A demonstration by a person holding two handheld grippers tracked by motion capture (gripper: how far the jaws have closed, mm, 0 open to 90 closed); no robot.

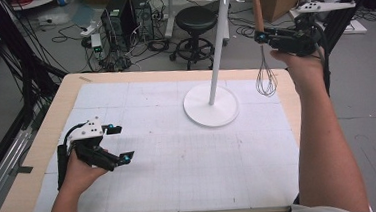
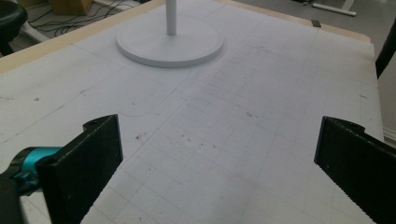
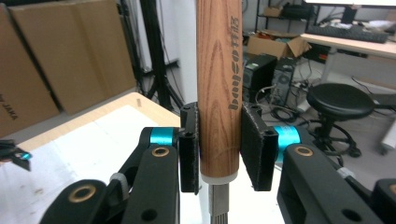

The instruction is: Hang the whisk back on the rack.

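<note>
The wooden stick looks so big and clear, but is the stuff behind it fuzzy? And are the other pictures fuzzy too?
Right gripper view: the whisk handle is sharp, its wood grain and print clear; the boxes and stool behind are a little soft. Left gripper view: the near jaws are slightly blurred, the mat grid clear. High view: evenly lit, a bit grainy, faint shadows.

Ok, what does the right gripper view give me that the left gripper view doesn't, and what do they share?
Right gripper view alone: the whisk's wooden handle upright, clamped between the right gripper's jaws, with printed lettering on the wood and the metal stem starting just below the jaws; behind it, cardboard boxes and computer towers.

Left gripper view alone: the left gripper's jaws wide apart over bare gridded mat, and the white stand's round base with the foot of its pole.

Both: the white gridded mat, the wooden table edge and a black stool.
</note>
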